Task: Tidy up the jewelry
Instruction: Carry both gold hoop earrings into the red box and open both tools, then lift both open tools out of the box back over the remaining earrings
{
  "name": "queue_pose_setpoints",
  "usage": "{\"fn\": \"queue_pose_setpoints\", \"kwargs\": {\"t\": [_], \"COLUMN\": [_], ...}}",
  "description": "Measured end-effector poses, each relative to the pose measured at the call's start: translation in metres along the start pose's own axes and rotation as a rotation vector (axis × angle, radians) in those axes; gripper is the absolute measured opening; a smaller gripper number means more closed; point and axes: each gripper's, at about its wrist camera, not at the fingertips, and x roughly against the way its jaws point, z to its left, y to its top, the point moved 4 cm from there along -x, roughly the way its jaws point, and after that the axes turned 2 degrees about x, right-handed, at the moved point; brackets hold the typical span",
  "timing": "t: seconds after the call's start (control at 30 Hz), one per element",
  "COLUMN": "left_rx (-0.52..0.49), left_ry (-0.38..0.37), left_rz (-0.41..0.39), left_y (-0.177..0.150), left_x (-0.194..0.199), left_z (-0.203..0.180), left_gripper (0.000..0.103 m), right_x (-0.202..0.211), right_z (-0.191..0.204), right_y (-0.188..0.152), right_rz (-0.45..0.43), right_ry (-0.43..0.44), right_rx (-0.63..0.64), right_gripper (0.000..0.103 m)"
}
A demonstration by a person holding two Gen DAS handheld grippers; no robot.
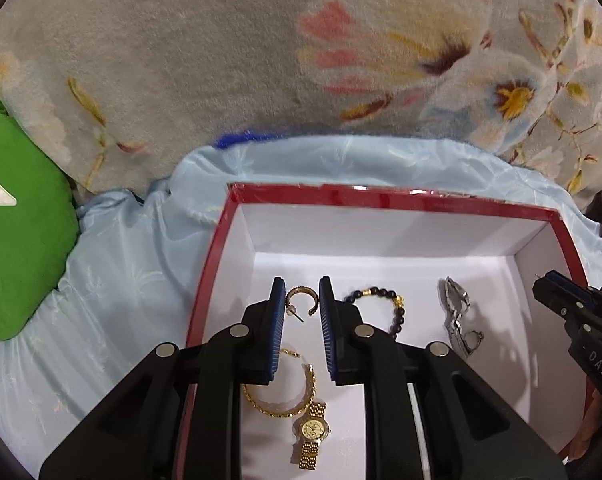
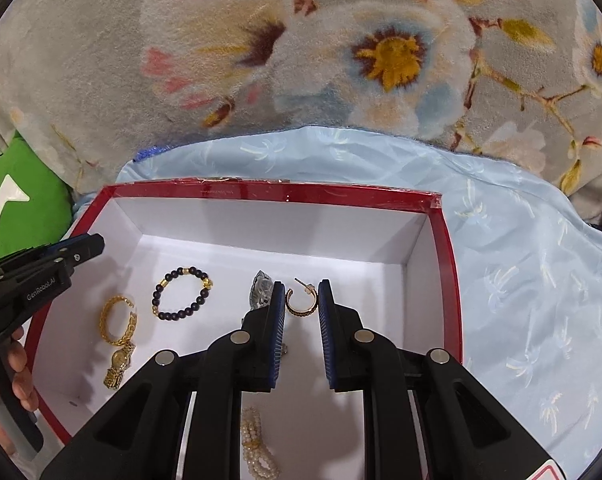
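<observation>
A red box [image 1: 381, 197] [image 2: 261, 191] with a white inside holds the jewelry. In the left wrist view my open left gripper [image 1: 302, 294] hangs over a gold hoop earring [image 1: 301, 299]; a gold chain [image 1: 285, 394], a gold watch [image 1: 311, 434], a black bead bracelet [image 1: 385, 304] and a silver watch [image 1: 457, 312] lie around it. In the right wrist view my open right gripper [image 2: 301, 294] hangs over another gold hoop earring [image 2: 301, 300]. A pearl bracelet [image 2: 257, 448] lies below it. Neither gripper holds anything.
The box rests on light blue cloth [image 1: 133, 264] [image 2: 521, 264] over a grey floral blanket [image 1: 221, 40]. A green cushion [image 1: 17, 240] lies at the left. The right gripper's body [image 1: 581, 320] shows at the box's right edge; the left gripper's body [image 2: 33, 280] at its left edge.
</observation>
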Motion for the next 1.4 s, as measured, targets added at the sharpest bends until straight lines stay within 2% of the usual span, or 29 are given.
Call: {"fn": "queue_pose_setpoints", "kwargs": {"t": [0.13,0.2,0.23,0.63,1.0,1.13,1.23,1.3,1.4], "left_rx": [0.019,0.030,0.035,-0.010,0.011,0.002,0.007,0.008,-0.027], "left_ry": [-0.003,-0.006,-0.003,0.035,0.020,0.038,0.059,0.065,0.081], "left_rz": [0.011,0.022,0.019,0.001,0.004,-0.023,-0.064,-0.087,-0.101], "left_y": [-0.001,-0.002,-0.002,-0.003,-0.002,-0.005,-0.020,-0.035,-0.067], "left_x": [-0.002,-0.003,-0.003,0.000,0.000,0.009,0.032,0.054,0.089], "left_z": [0.003,0.004,0.004,-0.001,0.001,0.001,0.008,0.012,0.017], "left_gripper": [0.022,0.032,0.034,0.034,0.034,0.036,0.050,0.057,0.058], "right_x": [-0.001,0.000,0.000,0.000,0.004,0.027,0.054,0.077,0.108], "right_z": [-0.002,-0.002,-0.002,-0.002,-0.001,0.006,0.008,0.011,0.015], "right_y": [-0.001,-0.001,-0.001,-0.001,0.001,-0.001,-0.015,-0.034,-0.073], "right_rz": [0.005,-0.003,-0.001,-0.003,-0.016,-0.109,-0.123,-0.123,-0.123], "right_ry": [-0.006,-0.012,-0.010,-0.012,-0.015,-0.020,0.002,0.016,0.013], "right_rx": [-0.014,-0.014,-0.014,-0.013,-0.011,0.030,0.030,0.040,0.066], "right_gripper": [0.016,0.016,0.017,0.017,0.017,0.018,0.021,0.023,0.027]}}
